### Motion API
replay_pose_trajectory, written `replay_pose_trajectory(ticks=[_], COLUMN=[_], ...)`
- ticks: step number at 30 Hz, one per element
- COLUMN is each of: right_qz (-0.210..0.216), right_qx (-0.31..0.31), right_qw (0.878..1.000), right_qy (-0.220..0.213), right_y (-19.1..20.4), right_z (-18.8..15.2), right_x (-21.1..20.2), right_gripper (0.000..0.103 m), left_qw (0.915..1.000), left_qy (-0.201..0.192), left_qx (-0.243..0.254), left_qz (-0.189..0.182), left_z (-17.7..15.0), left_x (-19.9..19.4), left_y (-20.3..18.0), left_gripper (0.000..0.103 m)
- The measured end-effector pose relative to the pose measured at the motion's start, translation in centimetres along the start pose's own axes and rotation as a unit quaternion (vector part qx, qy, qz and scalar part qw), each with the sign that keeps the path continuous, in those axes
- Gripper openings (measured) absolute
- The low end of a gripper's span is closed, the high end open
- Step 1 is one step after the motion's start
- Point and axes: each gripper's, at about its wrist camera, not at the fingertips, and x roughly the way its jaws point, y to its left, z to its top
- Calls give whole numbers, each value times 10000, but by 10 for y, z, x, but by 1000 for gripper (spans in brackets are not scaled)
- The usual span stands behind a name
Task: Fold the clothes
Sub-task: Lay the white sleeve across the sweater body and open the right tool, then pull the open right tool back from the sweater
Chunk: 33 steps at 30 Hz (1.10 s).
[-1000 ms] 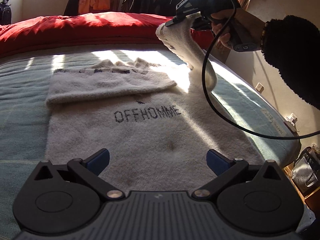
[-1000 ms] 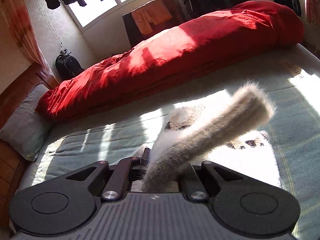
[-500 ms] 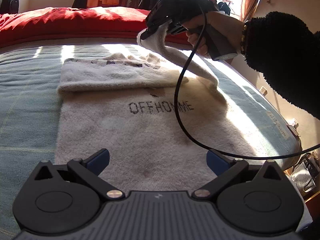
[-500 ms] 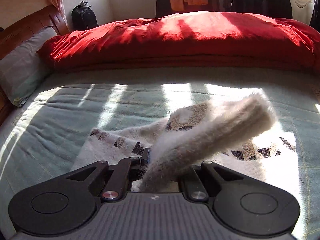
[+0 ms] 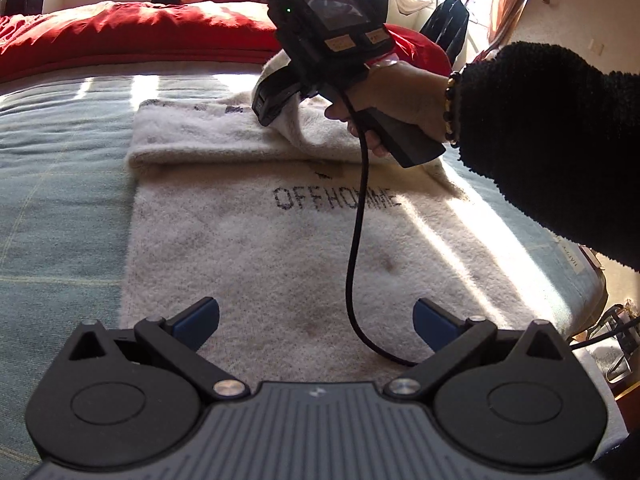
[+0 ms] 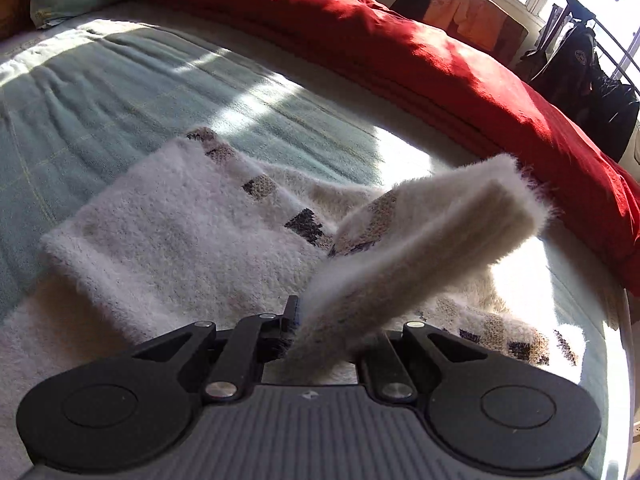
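A fuzzy white sweater (image 5: 280,248) printed "OFFHOMME" lies flat on the bed, one sleeve (image 5: 192,136) folded across its upper part. My left gripper (image 5: 316,320) hovers open over the sweater's lower part, nothing between its blue pads. A hand in a black fleecy sleeve holds my right gripper (image 5: 272,100) over the sweater's upper part. In the right wrist view that gripper (image 6: 320,324) is shut on the other sleeve's cuff (image 6: 432,232), which sticks up forward above the folded sleeve (image 6: 168,232).
A red duvet (image 5: 132,32) runs along the far side of the pale green bedspread (image 5: 60,184). The right gripper's black cable (image 5: 356,232) hangs across the sweater. Dark clothes (image 6: 580,76) hang by the window. The bed edge (image 5: 584,280) drops off at the right.
The right gripper has carried the sleeve leftward and down, from high over the bed's right side to just above the folded sleeve. The left gripper stayed open.
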Motion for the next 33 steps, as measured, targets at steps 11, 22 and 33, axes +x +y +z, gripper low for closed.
replay_pose_trajectory(ticks=[11, 22, 33], right_qz=[112, 689, 624], right_qx=[140, 247, 1280], right_qw=[9997, 9970, 9898], right_qy=[136, 237, 13], right_y=[8, 1, -91], right_z=[5, -7, -60], right_x=[4, -31, -99], right_gripper=[42, 62, 62], left_qw=[9999, 9996, 9995], left_qy=[-28, -160, -296], left_qx=[-140, -223, -47], left_qz=[74, 117, 116], left_z=[-3, -6, -6], left_x=[-4, -17, -31], left_y=[8, 7, -15], left_gripper=[102, 102, 102])
